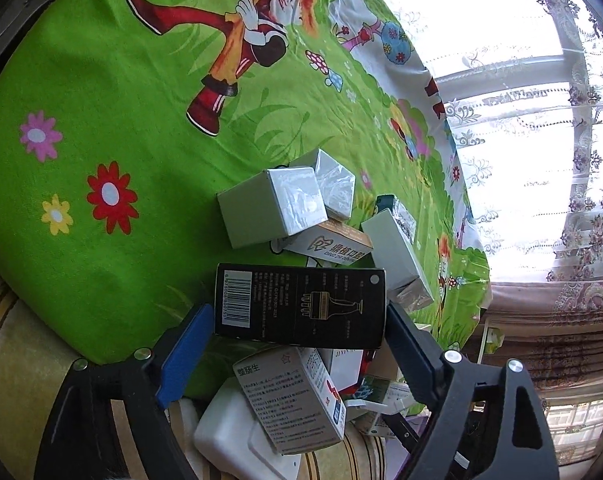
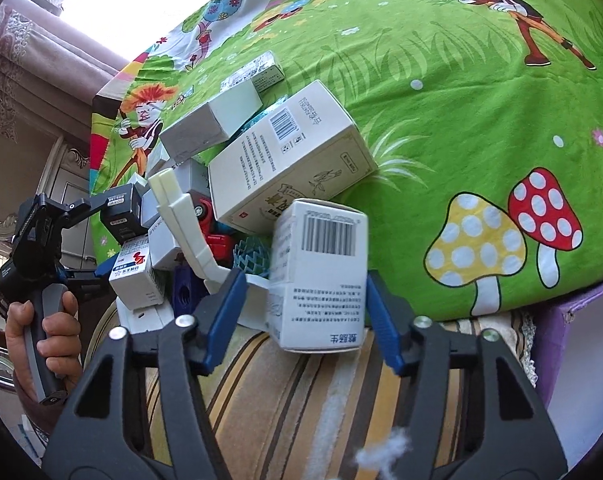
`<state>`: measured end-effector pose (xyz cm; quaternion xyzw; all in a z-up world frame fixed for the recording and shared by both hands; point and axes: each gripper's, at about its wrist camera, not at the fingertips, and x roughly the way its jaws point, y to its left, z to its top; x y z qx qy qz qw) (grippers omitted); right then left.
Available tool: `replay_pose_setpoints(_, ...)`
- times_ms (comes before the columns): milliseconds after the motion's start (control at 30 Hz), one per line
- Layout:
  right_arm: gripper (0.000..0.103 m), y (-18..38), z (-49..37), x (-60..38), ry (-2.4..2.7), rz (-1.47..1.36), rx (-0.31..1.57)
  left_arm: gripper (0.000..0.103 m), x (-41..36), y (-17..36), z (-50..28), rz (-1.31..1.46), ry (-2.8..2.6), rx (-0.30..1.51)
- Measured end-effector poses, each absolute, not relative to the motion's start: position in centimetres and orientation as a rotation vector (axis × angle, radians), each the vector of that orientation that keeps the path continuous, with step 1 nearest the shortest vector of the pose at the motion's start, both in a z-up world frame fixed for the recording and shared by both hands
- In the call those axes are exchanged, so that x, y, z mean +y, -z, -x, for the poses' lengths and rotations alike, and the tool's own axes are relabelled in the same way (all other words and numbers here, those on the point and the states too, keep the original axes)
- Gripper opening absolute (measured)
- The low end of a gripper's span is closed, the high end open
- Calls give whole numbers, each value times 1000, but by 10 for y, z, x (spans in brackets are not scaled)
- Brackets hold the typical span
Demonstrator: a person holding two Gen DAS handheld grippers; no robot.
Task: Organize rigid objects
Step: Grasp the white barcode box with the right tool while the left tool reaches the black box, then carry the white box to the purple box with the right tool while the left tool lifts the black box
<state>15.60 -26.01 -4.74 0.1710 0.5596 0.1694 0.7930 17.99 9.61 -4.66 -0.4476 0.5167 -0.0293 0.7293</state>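
A: Left claw (image 1: 299, 312) – where does it stand on the black box (image 1: 301, 306)?

B: Blue pads look pressed on both short ends, so it is gripped. The box lies flat across the top of the heap, at the near edge of the green cartoon sheet (image 2: 461, 120).

A: Right claw (image 2: 306, 280)?

B: It brackets the barcoded white box (image 2: 321, 272), which leans over the sheet's edge above the striped cushion (image 2: 281, 392). The right pad touches and the left pad shows a gap – not yet a grip, I judge.

A: Advice for the step?

B: Centre the white box before closing, so that it does not pivot on the one pad. Lift the black box straight up, since a medicine box (image 1: 297, 396) sits just under it.

A: Obstructions?

B: A large white carton (image 2: 289, 152) leans against the white box's top and may slide. A white plastic piece (image 2: 185, 216), red toy car (image 2: 217, 240) and teal mesh (image 2: 253, 258) crowd its left side. The two claws work close together.
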Motion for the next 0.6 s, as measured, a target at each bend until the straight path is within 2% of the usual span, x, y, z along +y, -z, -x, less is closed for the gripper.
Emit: replay_pose_setpoints(600, 49, 37, -143, -271, -359, -390, 1138, 85, 100, 33, -167, 942, 70, 1074)
